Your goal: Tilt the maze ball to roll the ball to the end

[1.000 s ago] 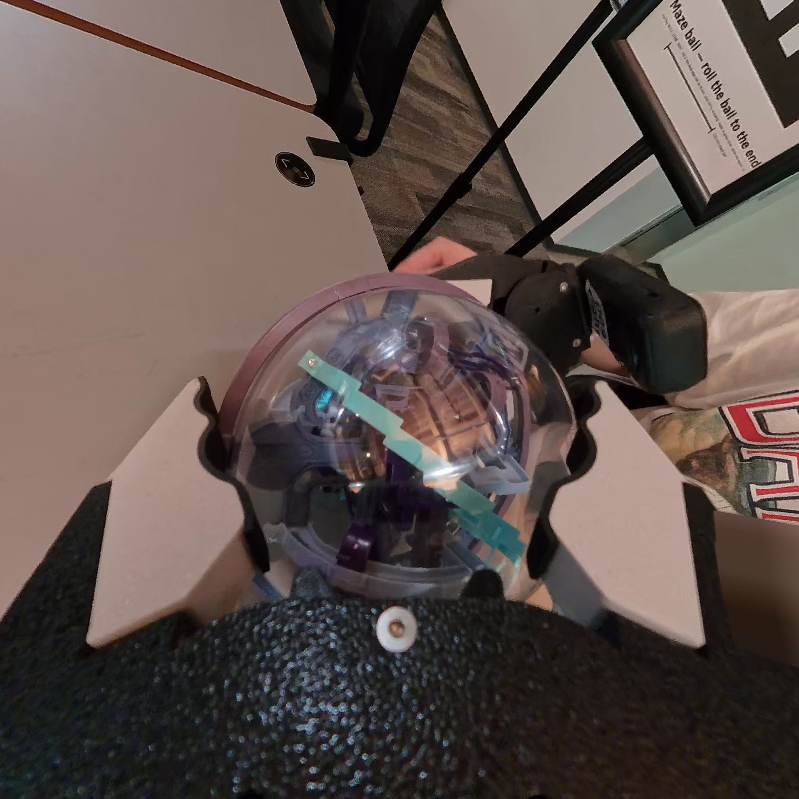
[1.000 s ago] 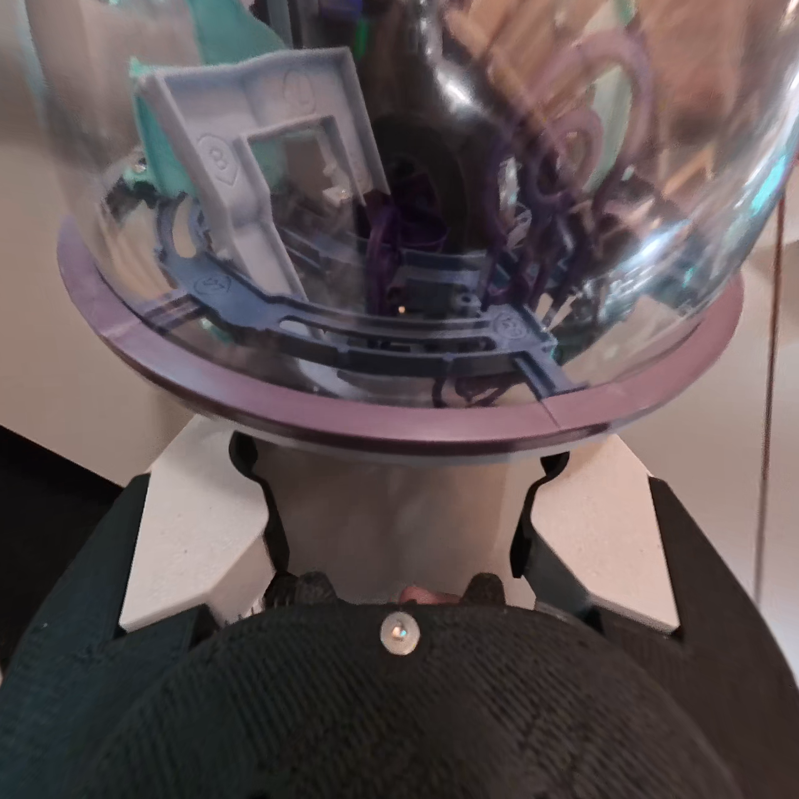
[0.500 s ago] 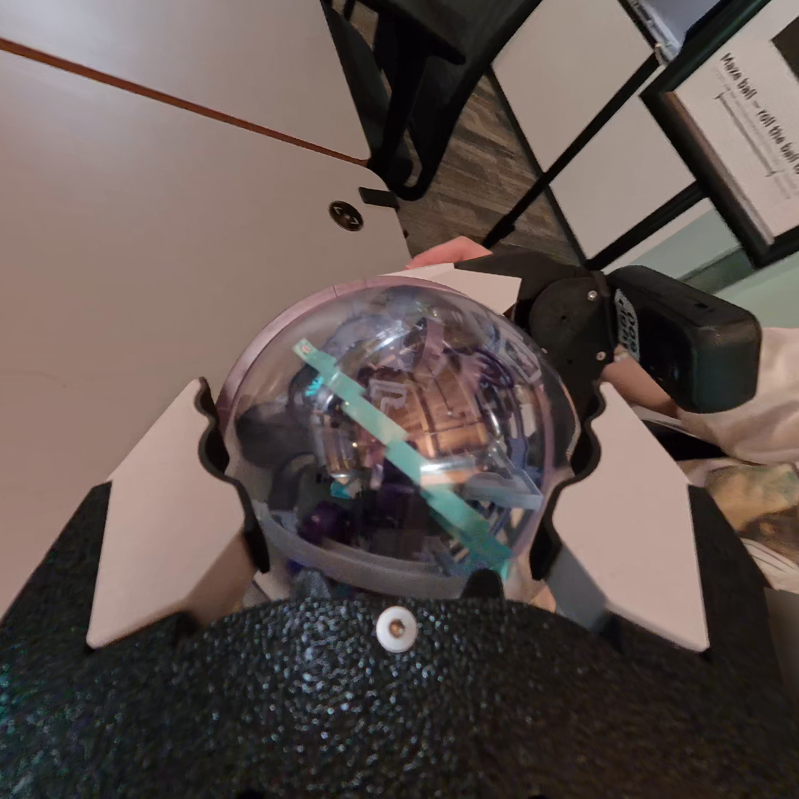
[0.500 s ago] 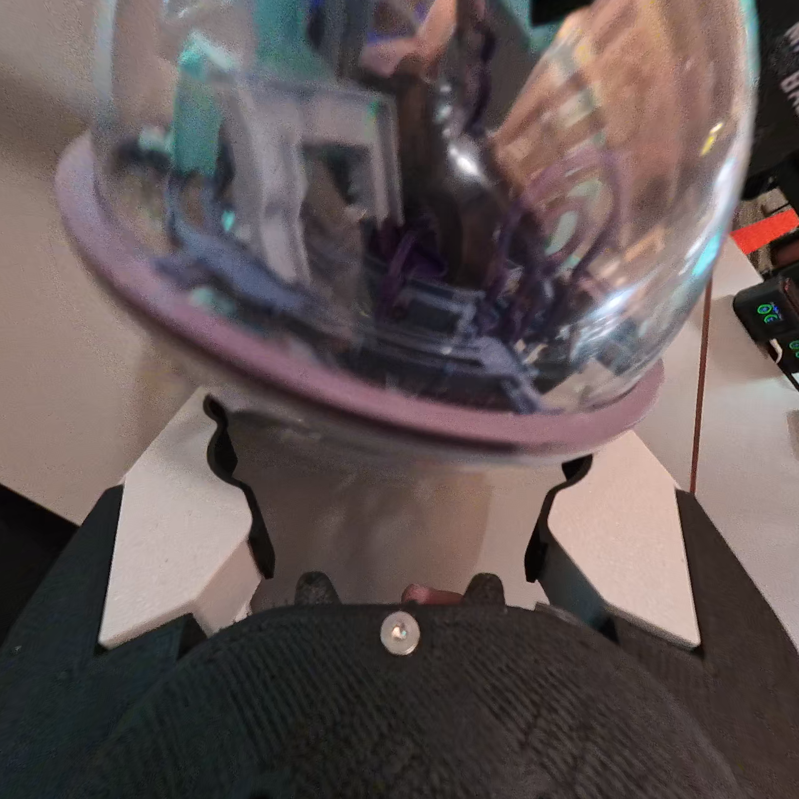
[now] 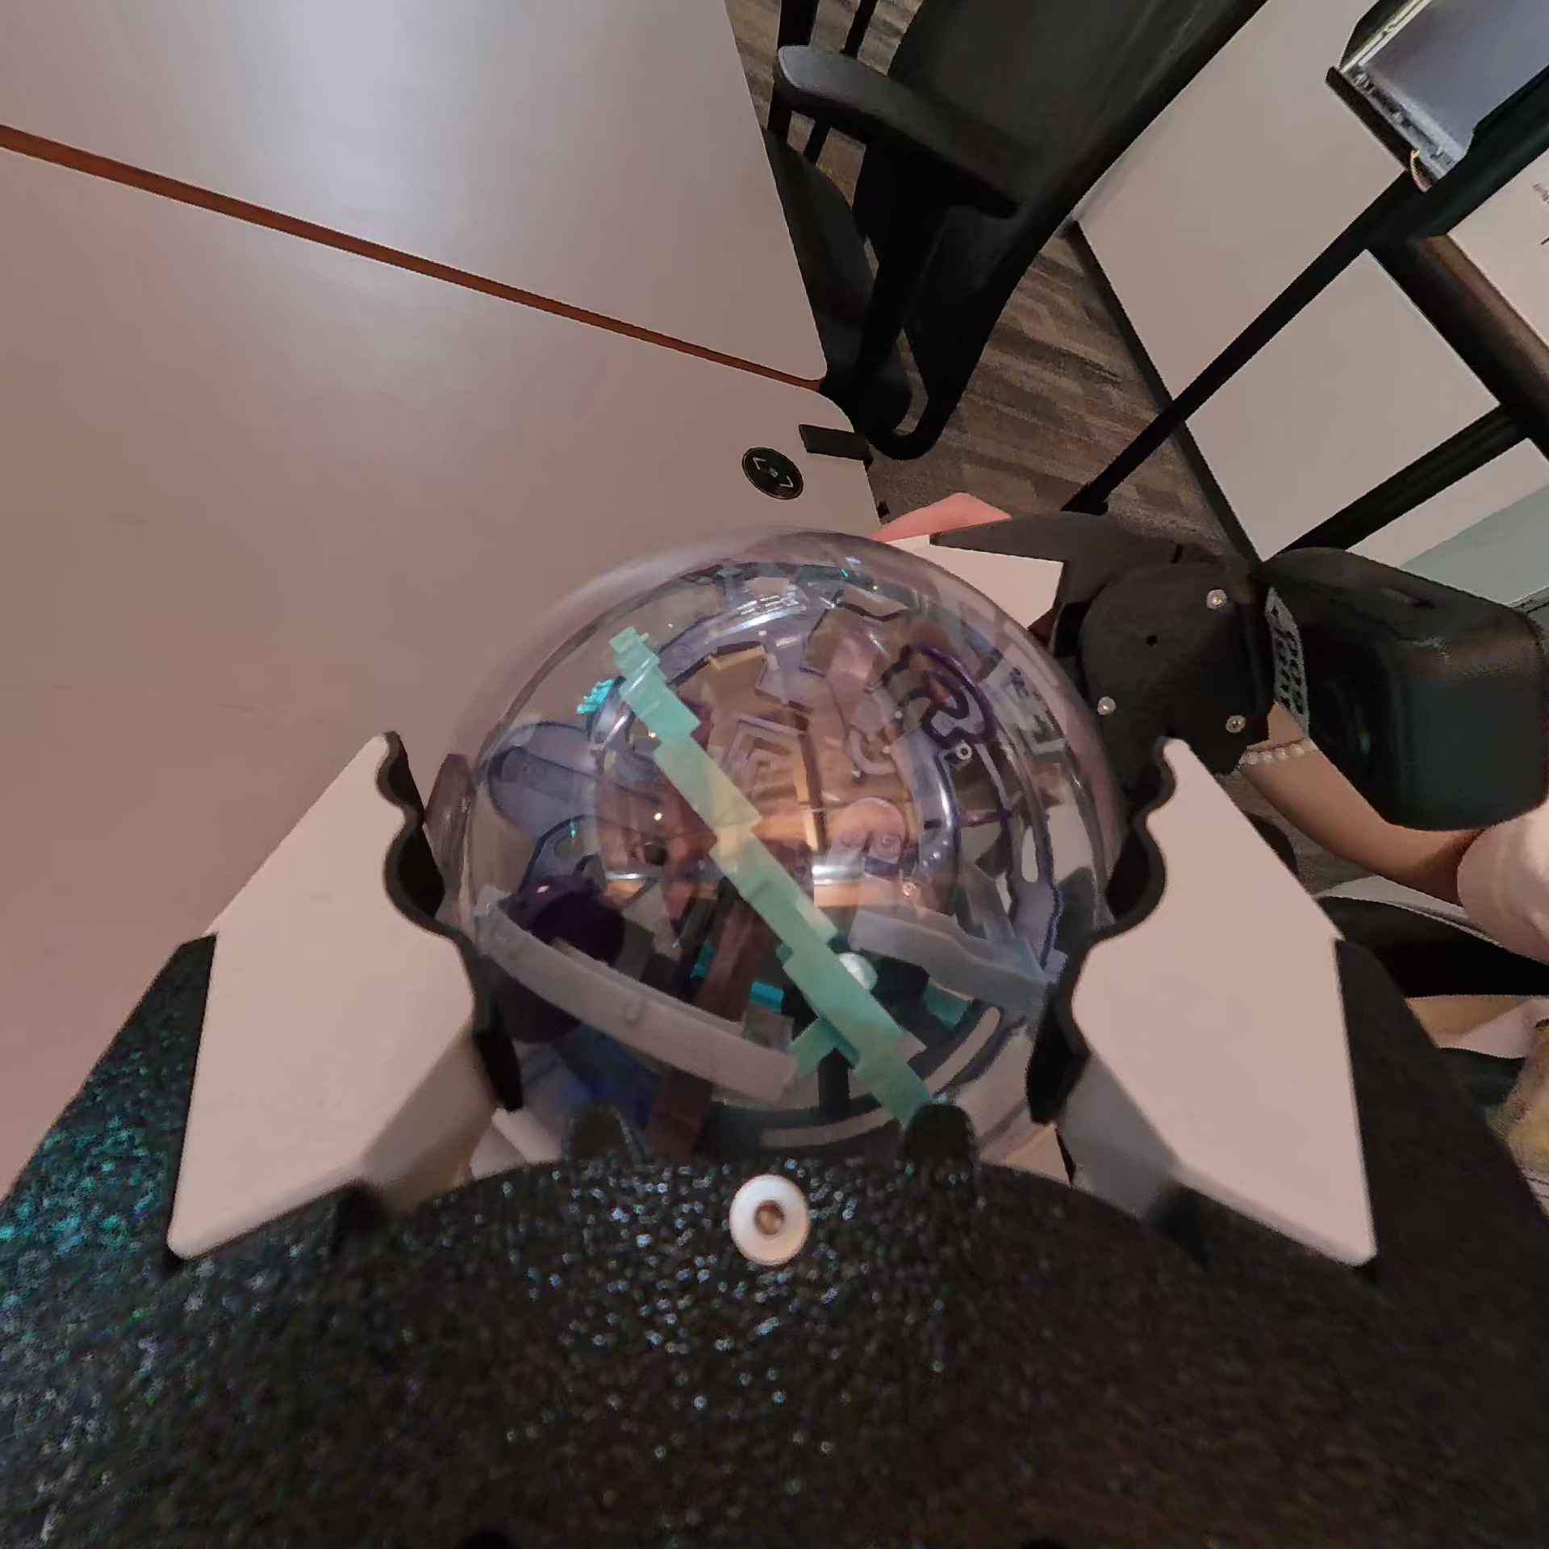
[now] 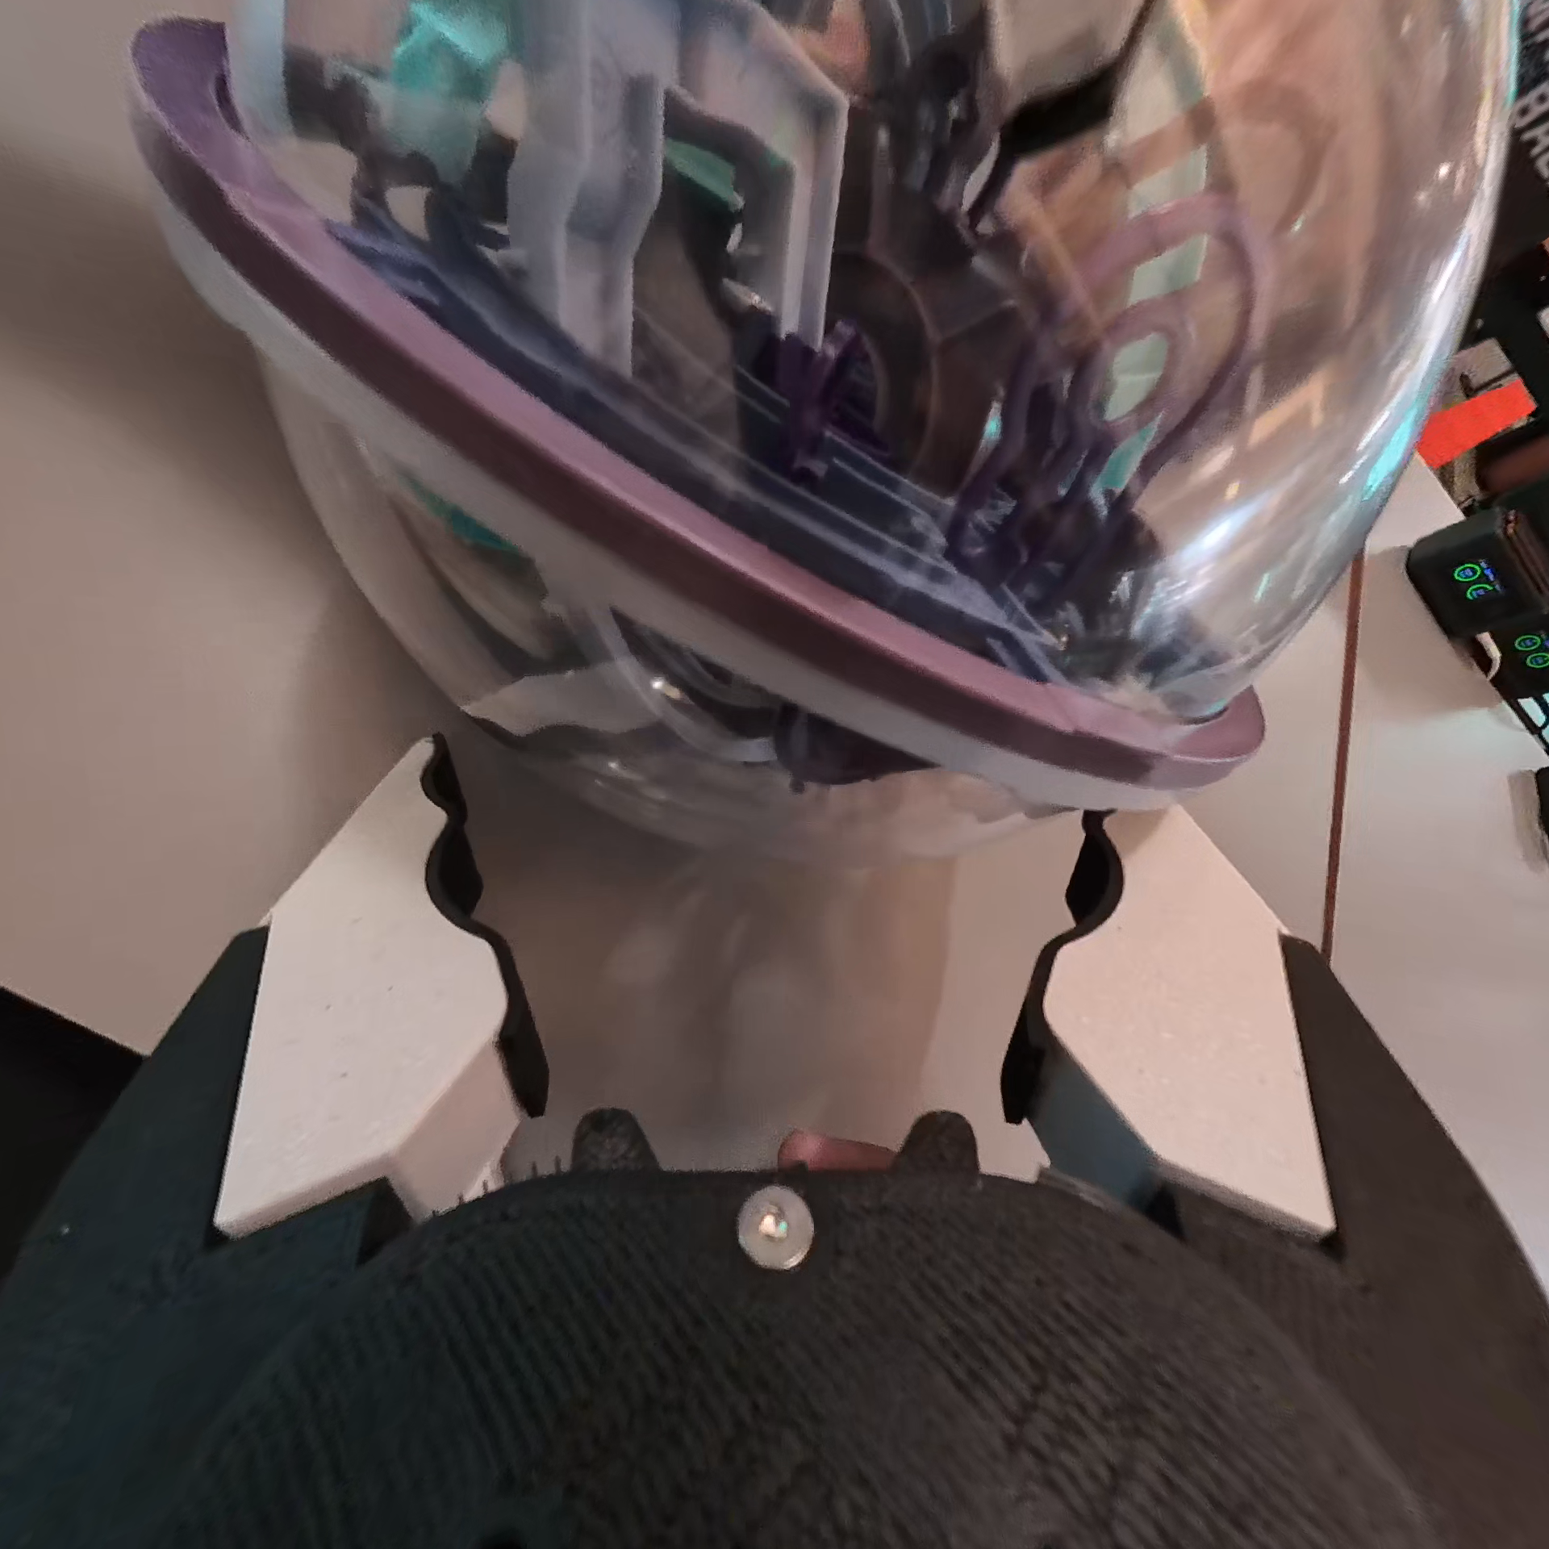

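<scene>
The left tongs point(image 5: 775, 838) are clasping the clear maze ball point(image 5: 788, 838) above the worktop point(image 5: 251, 503); the right tongs point(image 6: 767, 805), spread wide, are cradling its underside. Slow, small tilts should suit best.

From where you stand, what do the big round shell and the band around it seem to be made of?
The maze ball shell looks like clear, glossy hard plastic: you see the tracks through it, and it shows bright reflections. The purple band looks like opaque, matte plastic with no shine, though blur leaves that open.
</scene>
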`<state>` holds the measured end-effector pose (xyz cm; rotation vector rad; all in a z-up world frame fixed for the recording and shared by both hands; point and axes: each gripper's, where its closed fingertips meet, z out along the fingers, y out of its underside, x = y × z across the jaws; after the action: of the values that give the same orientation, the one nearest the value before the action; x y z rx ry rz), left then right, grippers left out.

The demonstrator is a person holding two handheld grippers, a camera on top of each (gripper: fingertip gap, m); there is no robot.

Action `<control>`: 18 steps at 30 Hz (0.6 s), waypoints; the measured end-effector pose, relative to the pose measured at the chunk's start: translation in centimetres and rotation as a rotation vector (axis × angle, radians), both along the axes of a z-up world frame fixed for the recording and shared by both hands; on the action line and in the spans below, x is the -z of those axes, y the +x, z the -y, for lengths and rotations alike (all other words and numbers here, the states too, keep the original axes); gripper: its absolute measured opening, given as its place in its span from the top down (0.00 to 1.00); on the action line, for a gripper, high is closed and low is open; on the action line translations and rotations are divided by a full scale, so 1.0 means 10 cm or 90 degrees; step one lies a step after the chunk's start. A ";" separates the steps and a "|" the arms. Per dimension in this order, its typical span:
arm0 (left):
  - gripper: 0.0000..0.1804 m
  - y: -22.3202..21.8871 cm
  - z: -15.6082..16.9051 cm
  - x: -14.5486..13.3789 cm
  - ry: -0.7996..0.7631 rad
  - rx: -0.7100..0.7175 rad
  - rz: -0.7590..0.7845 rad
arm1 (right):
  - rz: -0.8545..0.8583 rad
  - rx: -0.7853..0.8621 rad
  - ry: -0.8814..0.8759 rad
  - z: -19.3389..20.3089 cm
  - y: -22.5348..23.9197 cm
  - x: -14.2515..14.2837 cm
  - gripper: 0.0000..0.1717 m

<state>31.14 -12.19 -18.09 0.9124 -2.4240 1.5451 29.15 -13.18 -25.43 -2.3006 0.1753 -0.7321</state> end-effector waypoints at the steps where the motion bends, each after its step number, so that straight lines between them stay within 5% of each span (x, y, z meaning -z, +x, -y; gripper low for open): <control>1: 0.13 0.00 0.00 0.00 -0.001 0.002 -0.004 | 0.000 -0.002 -0.001 0.00 0.00 0.00 0.17; 18: 0.13 -0.23 -0.14 0.04 0.062 0.061 -0.033 | 0.007 -0.036 0.008 -0.11 -0.21 0.00 0.25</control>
<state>28.83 -10.77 -18.50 0.8285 -2.4851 1.3659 27.06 -12.09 -25.46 -2.2791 0.1092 -0.7137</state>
